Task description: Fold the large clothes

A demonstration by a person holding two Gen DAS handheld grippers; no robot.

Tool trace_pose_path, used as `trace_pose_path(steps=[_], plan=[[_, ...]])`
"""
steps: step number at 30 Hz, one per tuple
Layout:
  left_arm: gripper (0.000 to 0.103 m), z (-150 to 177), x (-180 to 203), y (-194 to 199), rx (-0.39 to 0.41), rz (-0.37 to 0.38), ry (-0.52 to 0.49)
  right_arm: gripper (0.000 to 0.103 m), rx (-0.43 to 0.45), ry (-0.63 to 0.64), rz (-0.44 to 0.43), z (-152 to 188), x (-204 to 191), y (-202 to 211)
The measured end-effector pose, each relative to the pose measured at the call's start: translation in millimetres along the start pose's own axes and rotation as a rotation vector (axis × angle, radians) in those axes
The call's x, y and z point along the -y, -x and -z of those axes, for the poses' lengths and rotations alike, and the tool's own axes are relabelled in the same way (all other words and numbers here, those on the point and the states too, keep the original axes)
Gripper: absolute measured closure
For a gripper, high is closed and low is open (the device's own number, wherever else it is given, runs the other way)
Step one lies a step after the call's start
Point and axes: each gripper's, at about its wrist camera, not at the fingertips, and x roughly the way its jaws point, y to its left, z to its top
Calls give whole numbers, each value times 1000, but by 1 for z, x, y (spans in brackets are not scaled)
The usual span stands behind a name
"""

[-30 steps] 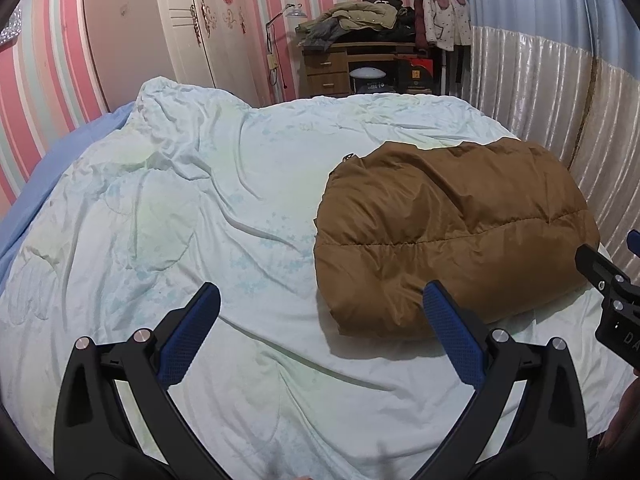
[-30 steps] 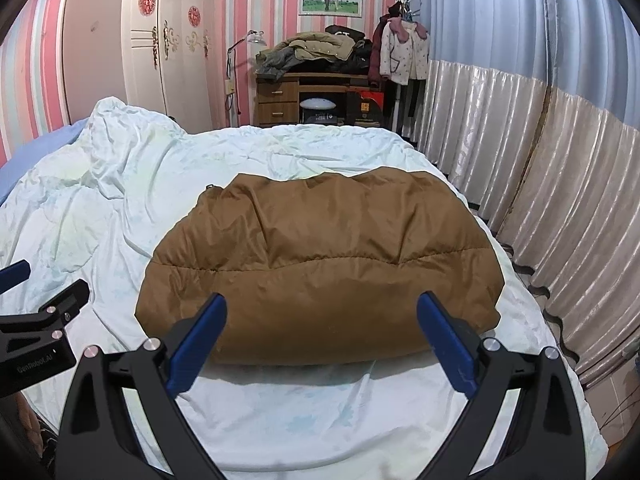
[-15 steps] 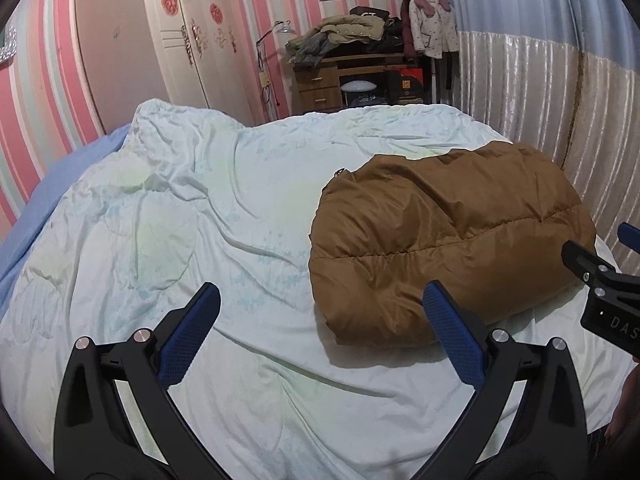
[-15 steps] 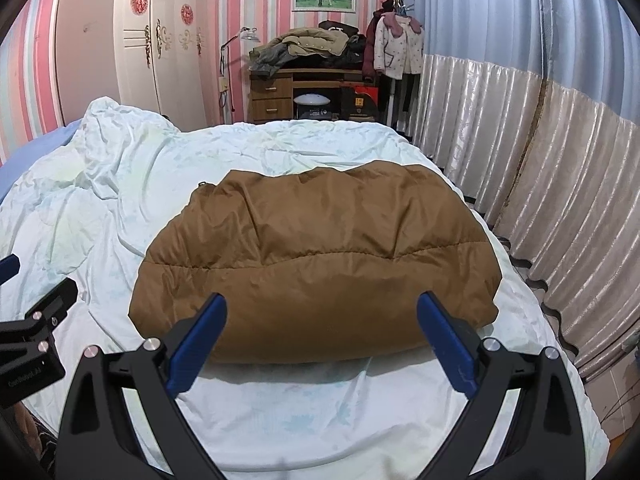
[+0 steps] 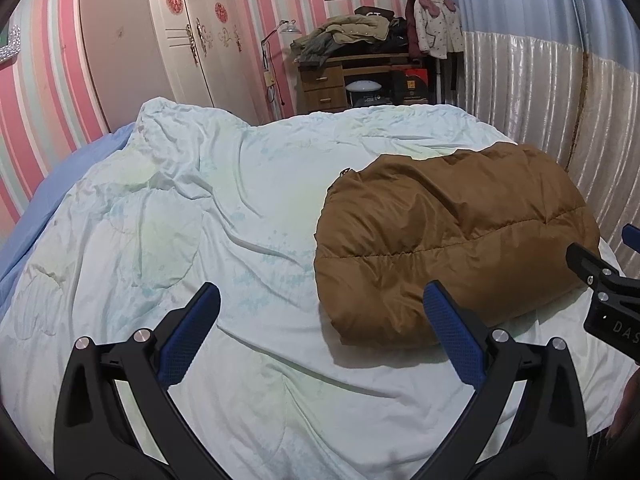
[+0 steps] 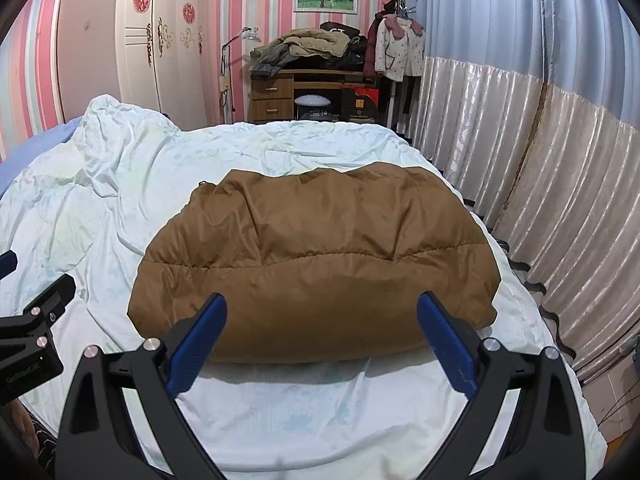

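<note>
- We see a bed that fills most of both views, covered by a rumpled pale quilt with a faint blue-green print; a blue sheet shows along its left edge.
- We find the brown down jacket folded into a puffy, quilted bundle that lies on the quilt toward the bed's right side, near the silvery curtain; in the left wrist view it sits right of centre.
- At the far wall we see a wooden desk piled with clothes, a coat stand with a light jacket beside it, and a white wardrobe to the left.
- Our left claw is spread wide over bare quilt, holding nothing, its right finger in front of the jacket's near left corner.
- Our right claw is also spread wide and empty, above the jacket's near edge, with the bundle showing between its blue pads; we cannot tell whether they touch the fabric.
</note>
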Motion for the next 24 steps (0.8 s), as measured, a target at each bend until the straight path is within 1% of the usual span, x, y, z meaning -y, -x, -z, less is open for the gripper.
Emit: trace_pose_path(steps=[24], plan=[[3,1,0,-3,-15,-17,4,7,5,0,-5,-1,3,0]])
